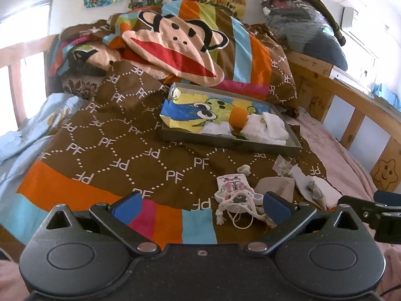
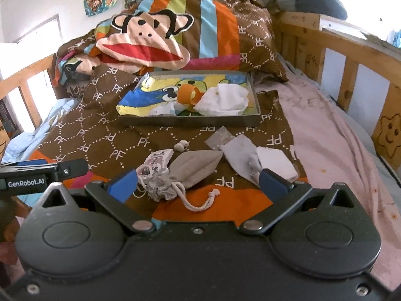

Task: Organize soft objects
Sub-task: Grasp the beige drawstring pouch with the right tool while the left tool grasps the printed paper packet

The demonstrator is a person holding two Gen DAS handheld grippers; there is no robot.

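The brown bedspread (image 1: pixel 120 150) carried white "PF" letters repeated inside dotted diamond outlines, some upside down. The same "PF" ran along the brown pillow (image 2: pixel 258 40). In the right wrist view, the left gripper (image 2: pixel 37 173) read "GenRobot.AI".

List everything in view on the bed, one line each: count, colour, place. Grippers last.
tray: 1, grey, mid-bed on the quilt
white cloths: several, crumpled, inside the tray
orange band: 1, in the tray
drawstring pouch: 1, beige, near edge, before the right gripper
printed pouch: 1, white-pink, left of the beige one
white pad: 1, right of the pouches
quilt: 1, brown with PF print, over the bed
left gripper: open, empty
right gripper: open, empty
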